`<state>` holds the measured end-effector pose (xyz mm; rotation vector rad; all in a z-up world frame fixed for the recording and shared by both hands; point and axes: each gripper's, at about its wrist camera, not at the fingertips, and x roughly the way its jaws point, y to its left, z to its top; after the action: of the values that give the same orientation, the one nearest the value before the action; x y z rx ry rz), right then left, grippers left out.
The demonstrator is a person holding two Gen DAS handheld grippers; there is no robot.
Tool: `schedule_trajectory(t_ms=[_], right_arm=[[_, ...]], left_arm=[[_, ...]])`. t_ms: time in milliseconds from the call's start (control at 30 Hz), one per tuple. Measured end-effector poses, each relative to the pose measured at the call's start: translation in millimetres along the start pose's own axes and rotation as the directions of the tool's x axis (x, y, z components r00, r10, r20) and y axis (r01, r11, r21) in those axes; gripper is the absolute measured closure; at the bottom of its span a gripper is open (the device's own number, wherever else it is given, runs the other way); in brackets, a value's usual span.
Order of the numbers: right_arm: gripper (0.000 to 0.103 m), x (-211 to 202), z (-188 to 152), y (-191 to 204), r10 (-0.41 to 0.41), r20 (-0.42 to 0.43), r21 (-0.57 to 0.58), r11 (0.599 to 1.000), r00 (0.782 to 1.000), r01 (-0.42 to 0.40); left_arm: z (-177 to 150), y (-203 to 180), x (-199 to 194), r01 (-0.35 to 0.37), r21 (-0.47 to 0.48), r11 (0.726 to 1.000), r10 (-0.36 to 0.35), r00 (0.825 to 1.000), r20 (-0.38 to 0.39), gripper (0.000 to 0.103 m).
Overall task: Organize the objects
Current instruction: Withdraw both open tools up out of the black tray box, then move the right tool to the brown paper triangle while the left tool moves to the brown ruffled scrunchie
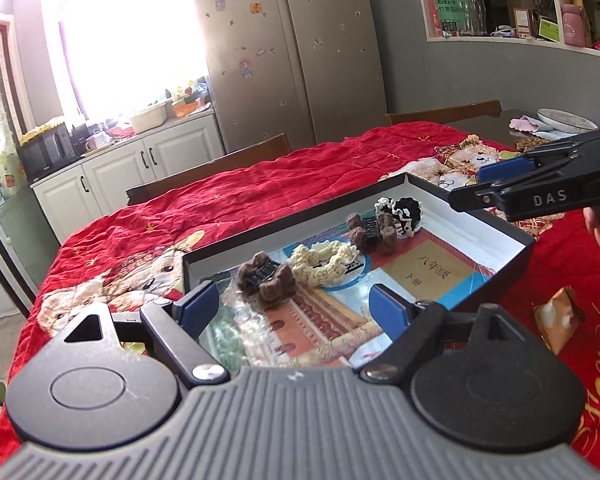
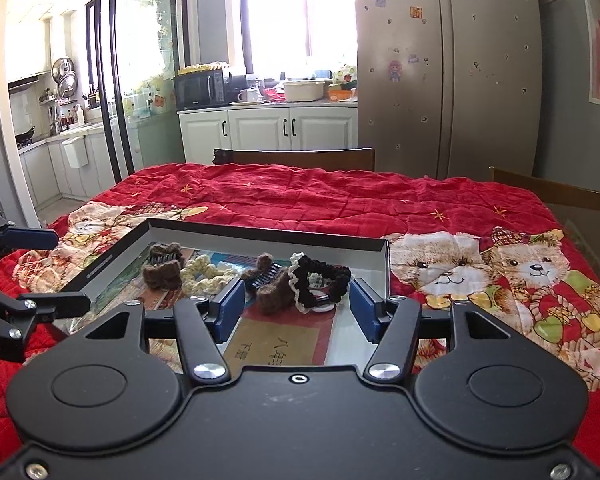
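Observation:
A shallow black box (image 1: 496, 227) (image 2: 112, 254) lies on the red quilt and holds hair accessories. Inside are a brown fuzzy claw clip (image 1: 262, 278) (image 2: 164, 266), a cream braided scrunchie (image 1: 324, 260) (image 2: 206, 274), a second brown claw clip (image 1: 370, 230) (image 2: 270, 282) and a black-and-white scrunchie (image 1: 400, 210) (image 2: 320, 280). My left gripper (image 1: 294, 308) is open and empty at the box's near edge; it also shows in the right wrist view (image 2: 40, 272). My right gripper (image 2: 296, 310) is open and empty above the box's near end; it shows from the side in the left wrist view (image 1: 496, 184).
The red teddy-bear quilt (image 2: 340, 200) covers the table. A wrapped snack (image 1: 556, 316) lies on it right of the box. Plates (image 1: 566, 120) stand at the far right end. Wooden chairs (image 2: 296, 158) sit behind the table, with a fridge (image 2: 440, 68) and cabinets beyond.

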<state>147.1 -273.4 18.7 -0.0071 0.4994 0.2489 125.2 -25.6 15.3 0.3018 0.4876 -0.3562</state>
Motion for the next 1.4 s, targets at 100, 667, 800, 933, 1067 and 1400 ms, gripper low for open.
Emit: schedule_trajectory(t_ms=[100,667,800,933,1067,1400], right_arm=[[0.046,-11,-3,3,-0.002,0.0,-0.009,1.0,1.0,0.002],[0.042,-79,-32,11,-0.024,0.008,-0.011,1.0,1.0,0.024],[0.039,-87,-43,13,-0.045,-0.006,-0.016,0.999,0.999,0.045],[0.038,-92,-57,12,-0.05,-0.018,0.006,0.999,0.999,0.05],[0.038,-92,-69,10,-0.056,-0.037,0.014,0.998,0.998,0.057],[0.038,-78,-96,15,-0.039,-0.098,0.06,0.997,0.994,0.045]], left_arm=[[-4,1,-10,-0.003,0.001,1.0,0.003,1.0,0.01,0.014],[-42,27,-49,0.014,-0.12,0.993,-0.012,1.0,0.023,0.013],[-54,36,-52,0.008,-0.168,0.986,-0.006,1.0,0.013,0.013],[-60,42,-51,-0.004,-0.195,0.981,0.005,1.0,0.008,0.013],[-65,46,-48,-0.007,-0.211,0.978,0.007,1.0,-0.002,0.013],[-76,40,-37,0.021,-0.205,0.979,-0.029,0.999,-0.038,0.013]])
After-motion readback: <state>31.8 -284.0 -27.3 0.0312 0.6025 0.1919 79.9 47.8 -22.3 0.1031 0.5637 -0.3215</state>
